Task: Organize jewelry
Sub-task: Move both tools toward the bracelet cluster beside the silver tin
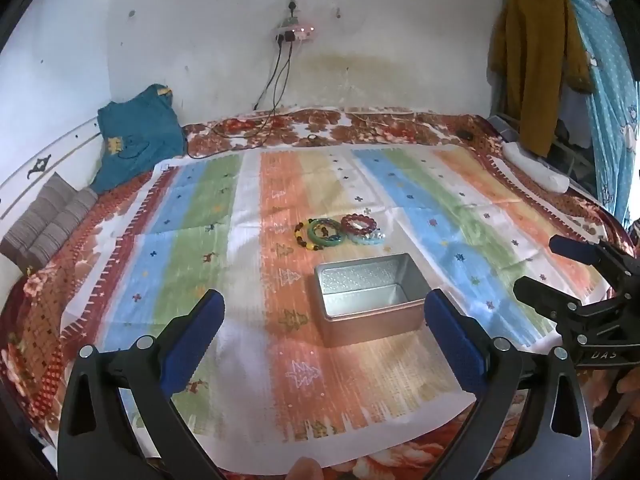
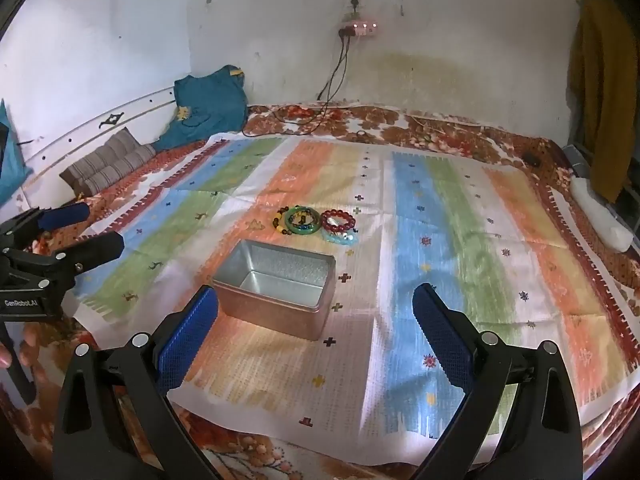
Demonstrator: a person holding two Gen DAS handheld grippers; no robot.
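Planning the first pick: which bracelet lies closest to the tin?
The pale blue beaded bracelet, at the cluster's near edge facing the tin; the others lie farther back.

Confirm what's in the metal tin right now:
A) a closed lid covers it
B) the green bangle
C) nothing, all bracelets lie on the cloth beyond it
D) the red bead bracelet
C: the metal tin shows only its bare floor, open-topped, while the green bangle and red bead bracelet sit clustered on the striped cloth behind it.

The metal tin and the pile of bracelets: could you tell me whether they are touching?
Apart. The right wrist view shows a strip of bare striped cloth between the metal tin and the pile of bracelets.
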